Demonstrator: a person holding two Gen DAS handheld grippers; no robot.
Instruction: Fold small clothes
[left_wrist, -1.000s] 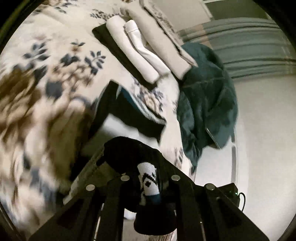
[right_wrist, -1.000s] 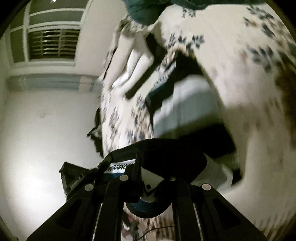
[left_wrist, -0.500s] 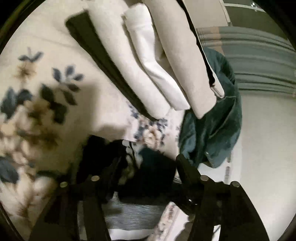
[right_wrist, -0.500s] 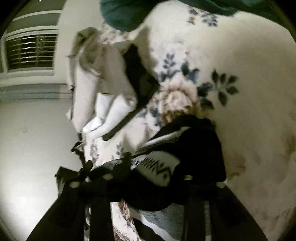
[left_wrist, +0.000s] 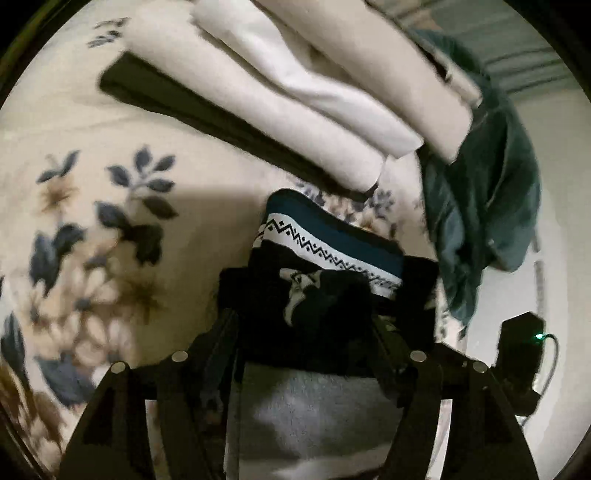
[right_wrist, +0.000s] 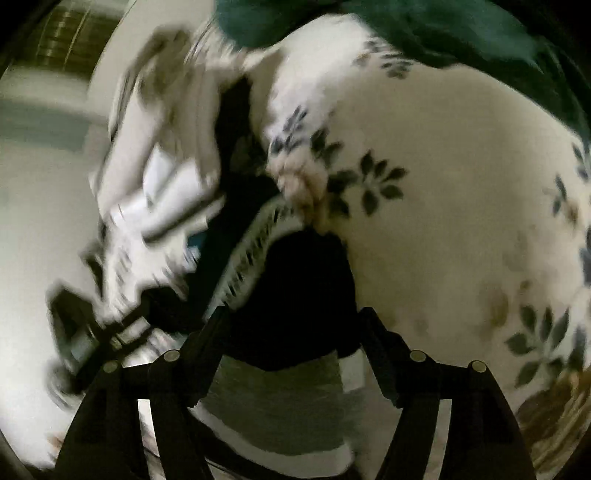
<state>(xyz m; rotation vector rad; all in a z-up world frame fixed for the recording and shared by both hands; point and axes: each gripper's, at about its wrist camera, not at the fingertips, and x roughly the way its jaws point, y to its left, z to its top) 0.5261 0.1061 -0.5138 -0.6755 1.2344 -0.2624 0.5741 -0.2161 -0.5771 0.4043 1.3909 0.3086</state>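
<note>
The folded black sock (left_wrist: 314, 310) lay on the floral blanket (left_wrist: 110, 221) between the spread fingers of both grippers, left gripper (left_wrist: 303, 332) and right gripper (right_wrist: 291, 325), whose jaws were opening, released.

- Left wrist view looks steeply down, close over the socks (left_wrist: 325, 258) on the blanket (left_wrist: 92, 155).
- Right wrist view does likewise; both share socks (right_wrist: 295, 280), blanket (right_wrist: 443, 221), folded stack (left_wrist: 295, 85).

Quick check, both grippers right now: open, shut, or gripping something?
Left gripper: jaws opening, black patterned sock lies between them, not pinched.
Right gripper: jaws opening, same sock between them, released.
</note>
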